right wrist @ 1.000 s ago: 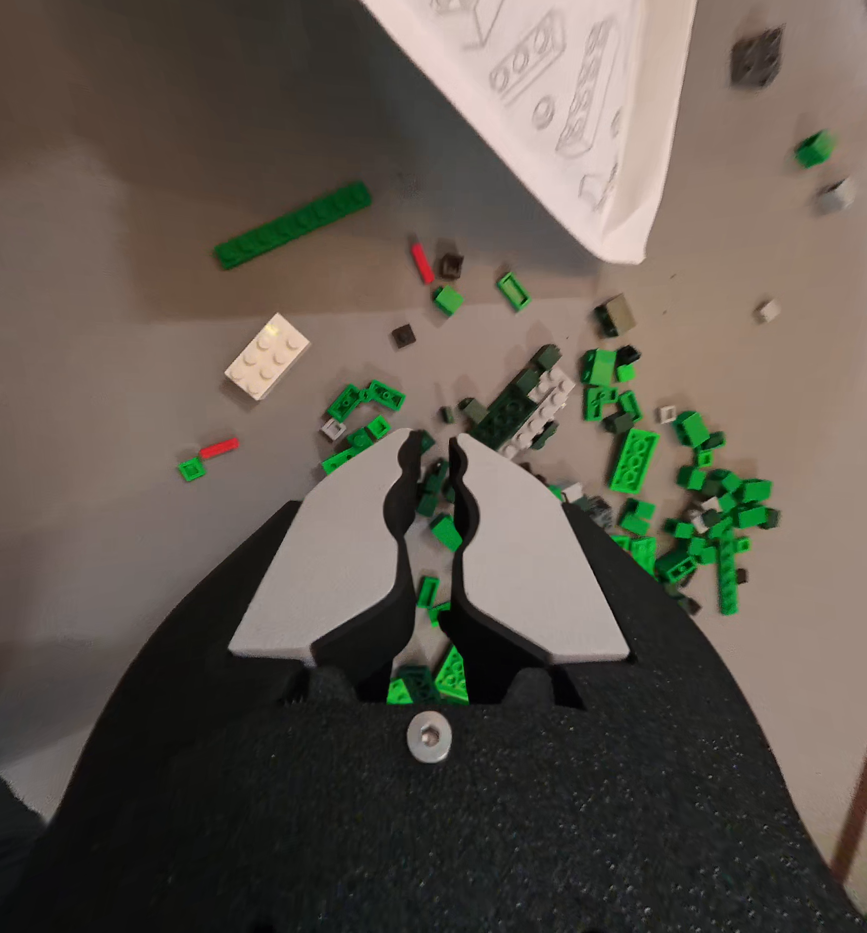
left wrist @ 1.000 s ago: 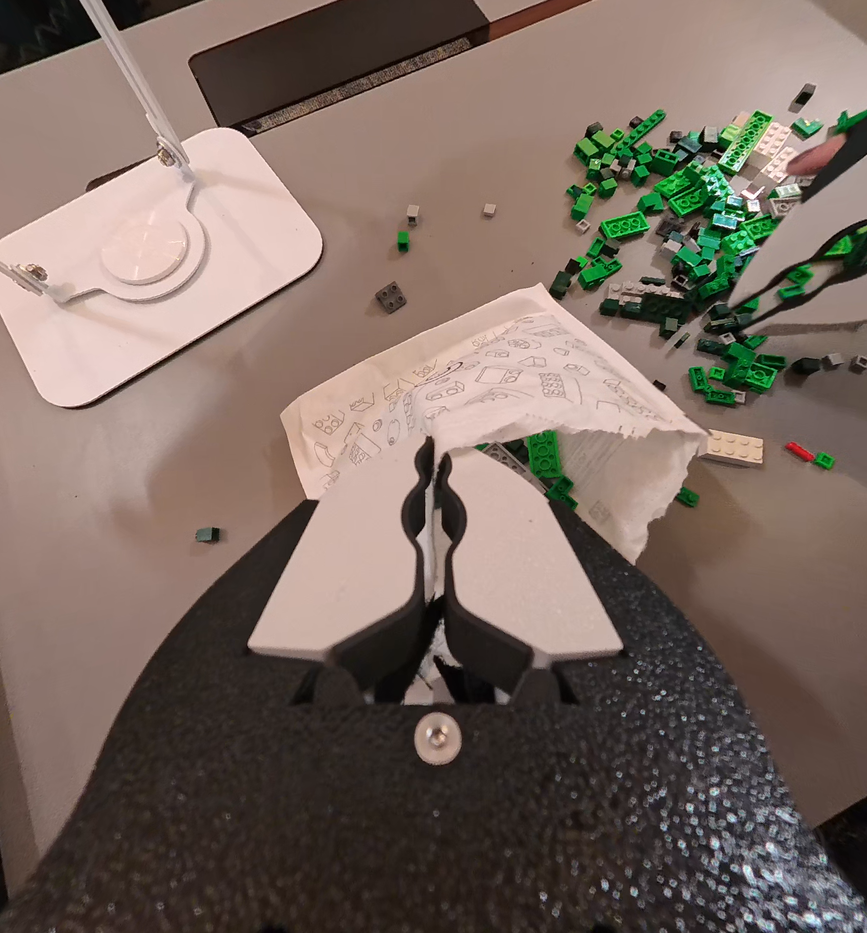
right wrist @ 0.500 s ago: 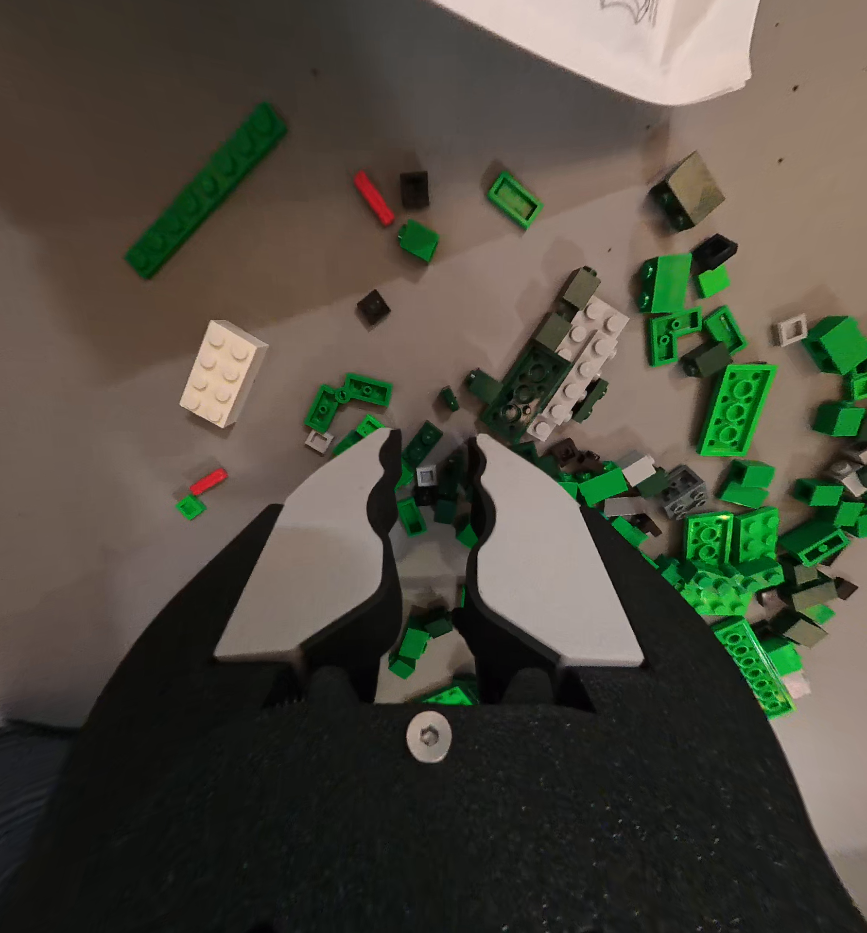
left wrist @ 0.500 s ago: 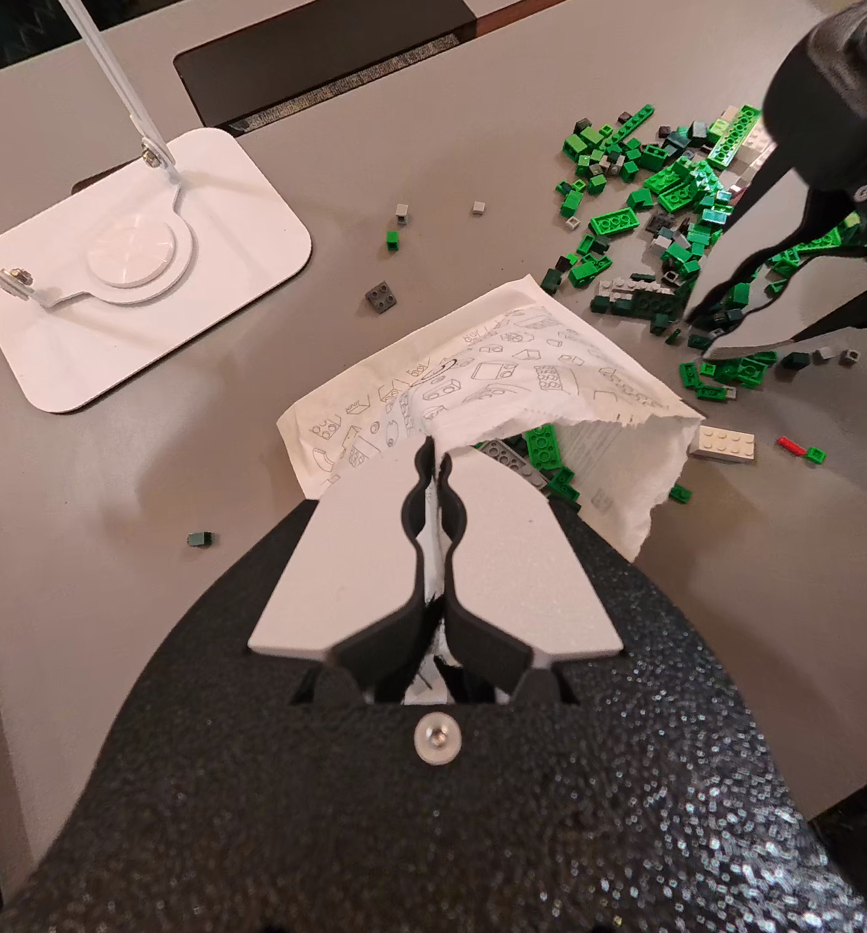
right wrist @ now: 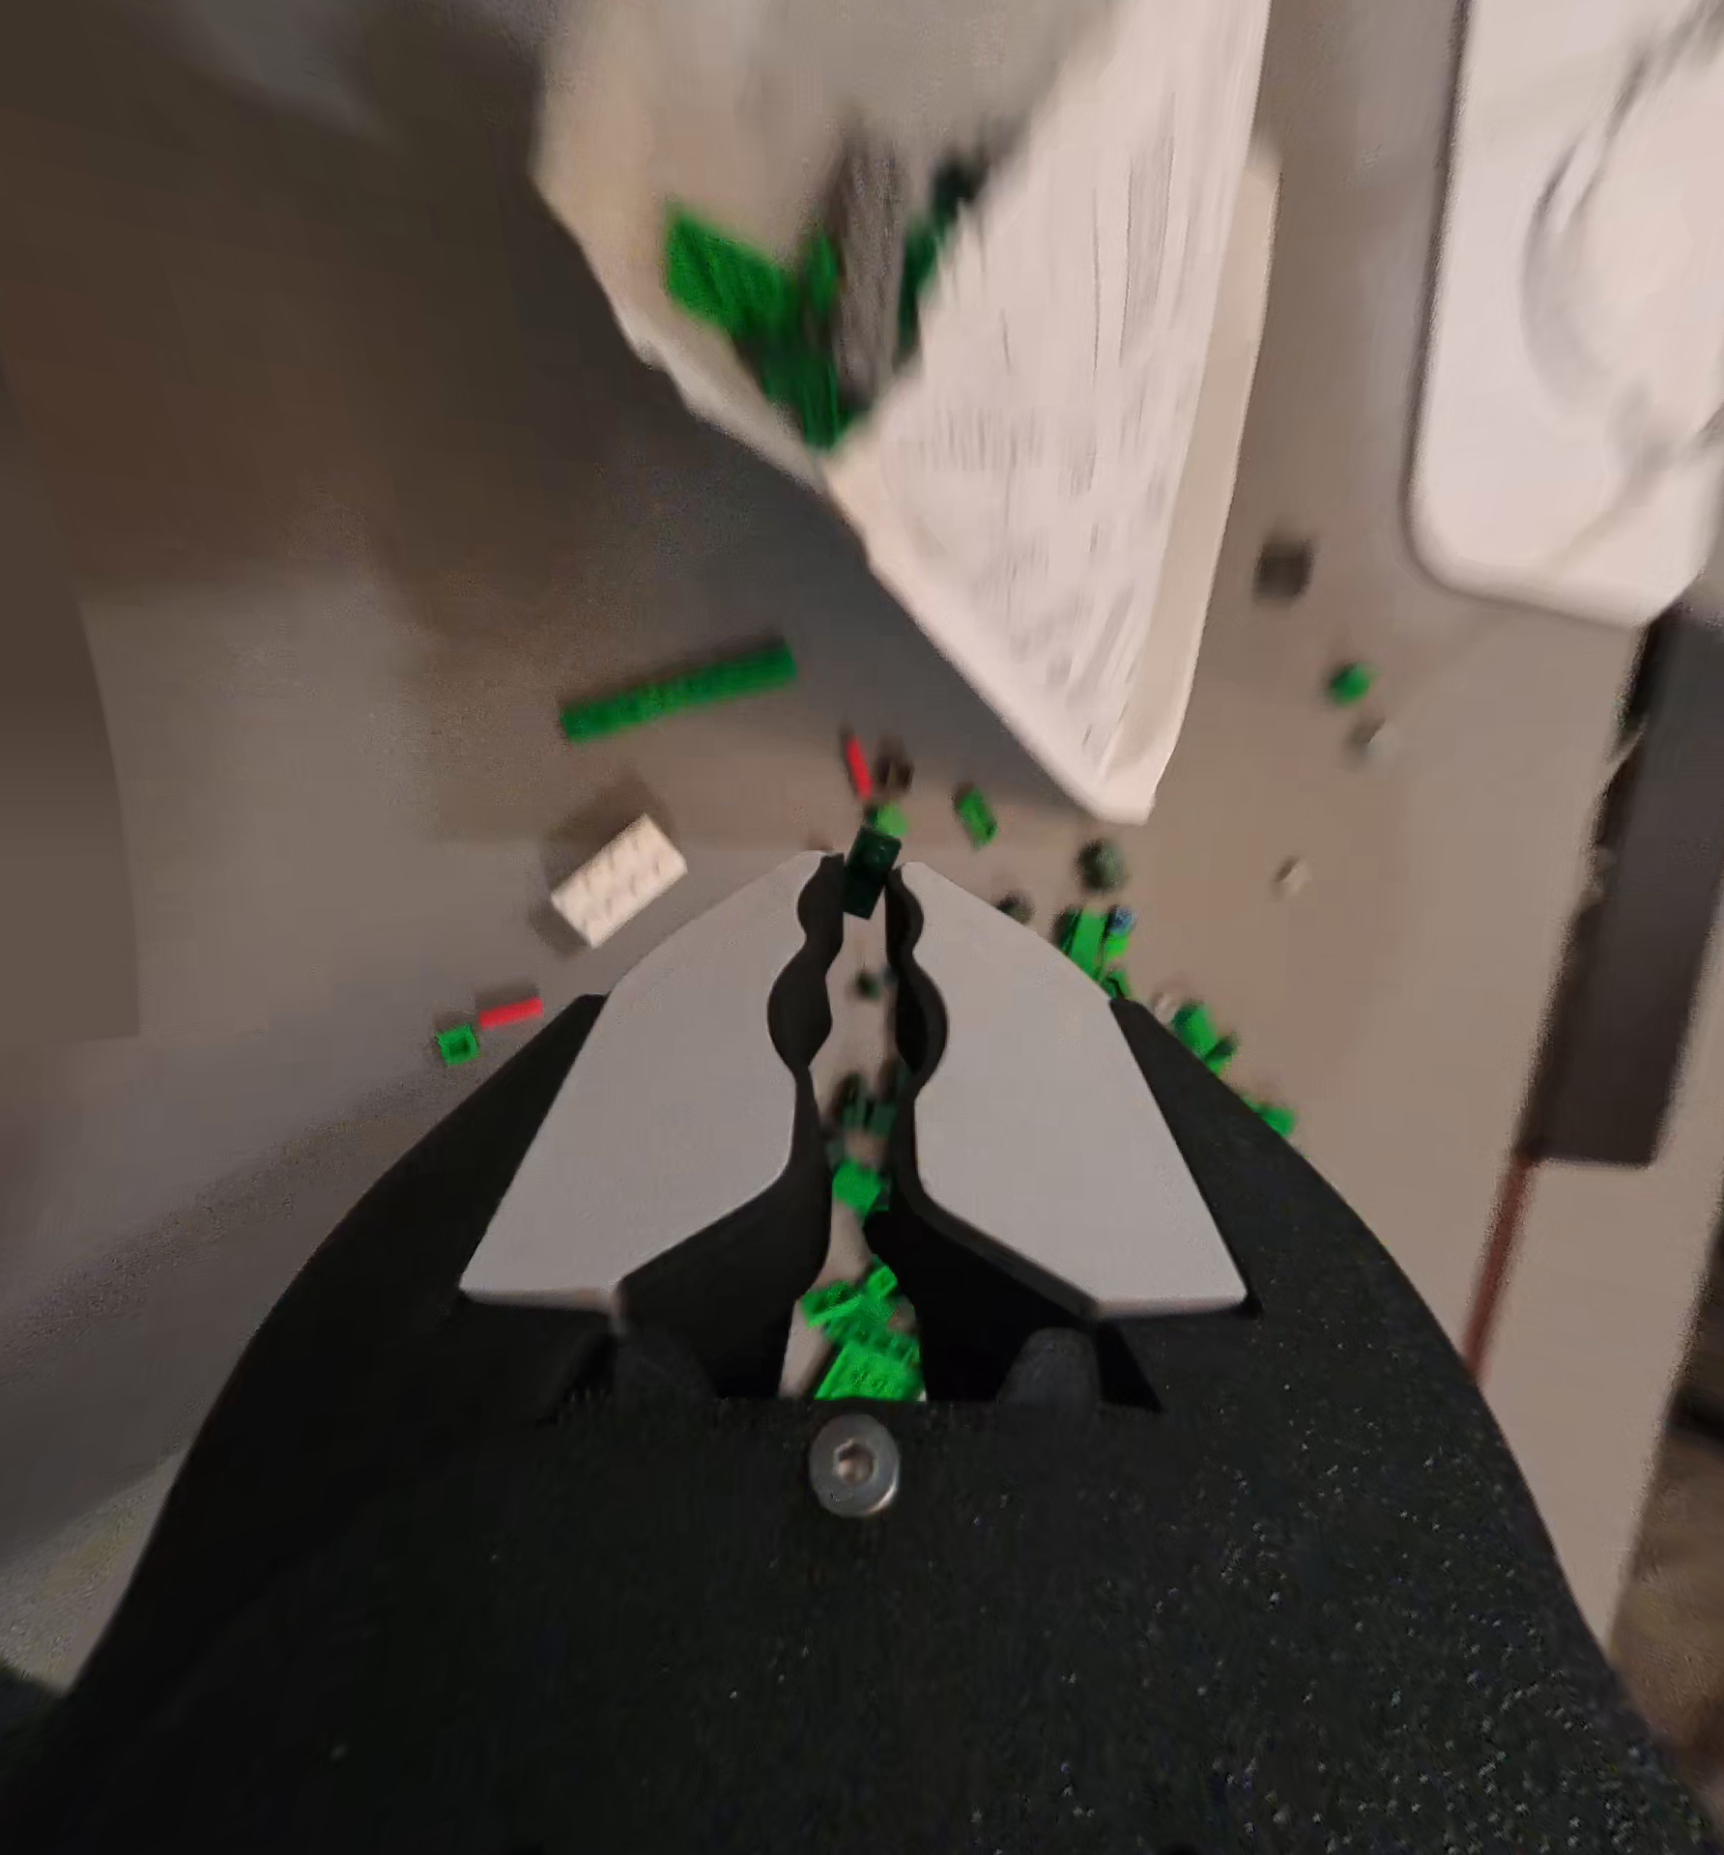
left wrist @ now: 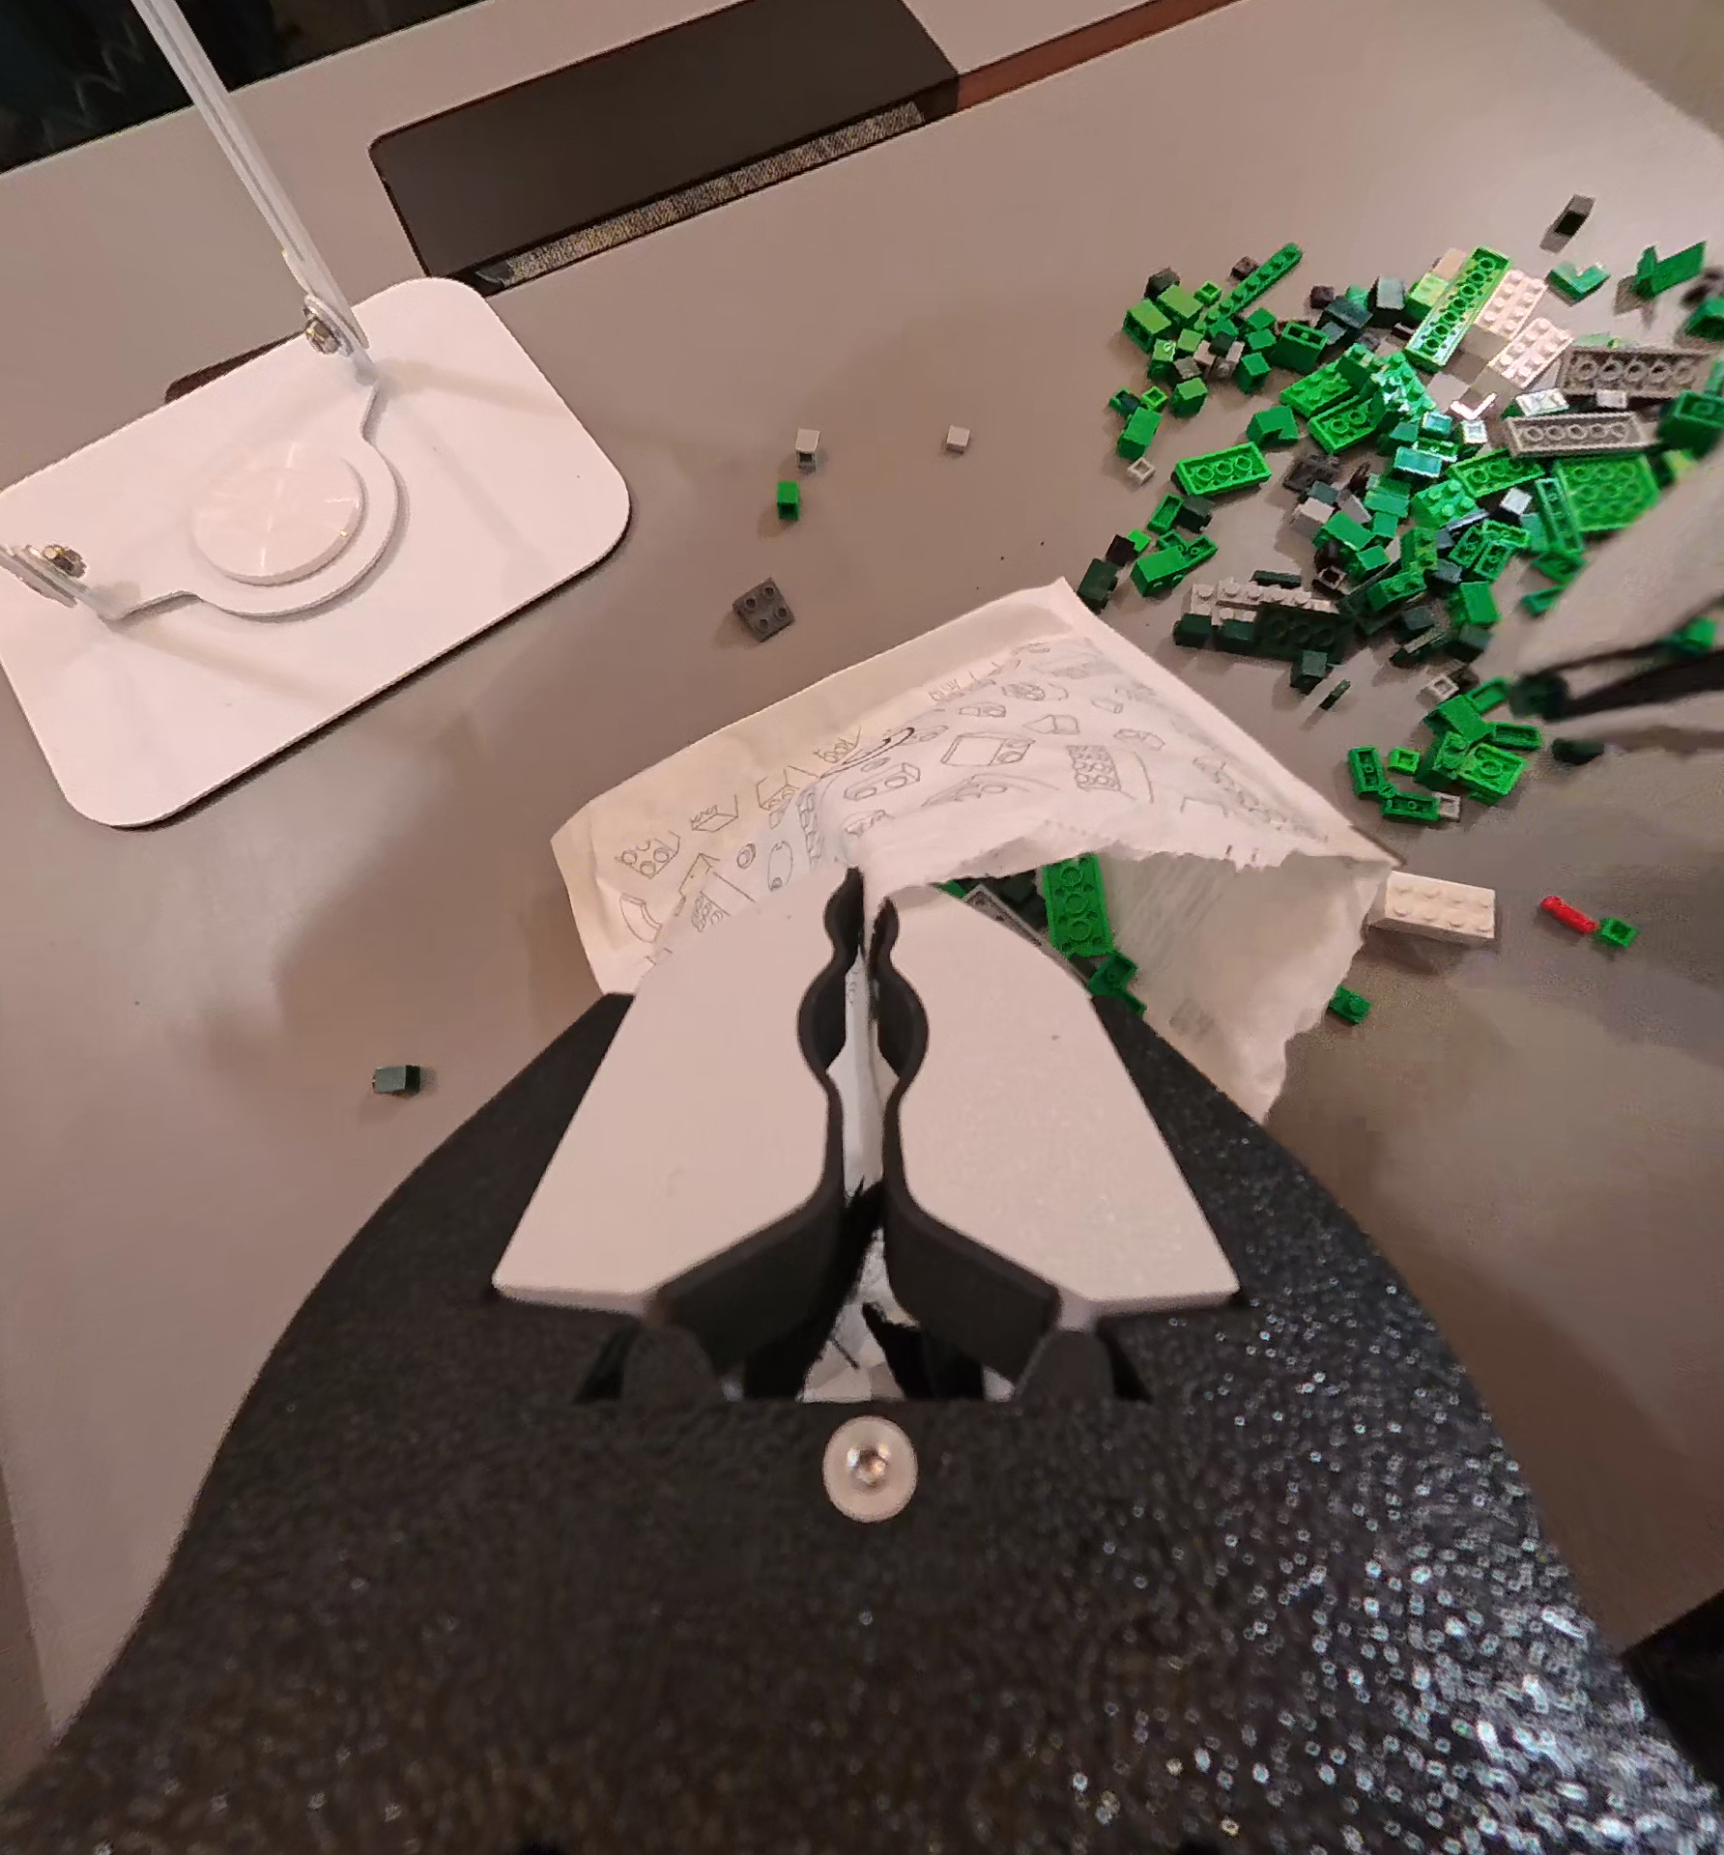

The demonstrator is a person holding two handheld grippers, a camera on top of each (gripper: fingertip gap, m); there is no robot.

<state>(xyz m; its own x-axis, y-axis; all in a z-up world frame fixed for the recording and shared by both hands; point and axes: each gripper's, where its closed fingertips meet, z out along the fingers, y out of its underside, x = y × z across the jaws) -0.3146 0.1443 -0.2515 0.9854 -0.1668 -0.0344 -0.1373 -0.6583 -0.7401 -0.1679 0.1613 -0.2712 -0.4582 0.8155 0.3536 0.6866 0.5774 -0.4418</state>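
So the left gripper has its jaws pinched nearly together on the torn rim of a white paper bag, the one printed with little brick drawings. The paper runs right down the slot between the jaws. The bag's mouth gapes open just right of the tips, with green bricks sitting inside. That paper looks thin, floppy and already ragged, so I'd guess it tears easily; gripping the rim edge like this seems the sane spot.

The right gripper is angled down over the grey table, jaws almost closed on a small dark green brick right at the tips. It's tiny, hard and light, probably slippery. The view is motion-blurred. The bag hangs ahead and above the tips, and a white brick lies to their left.
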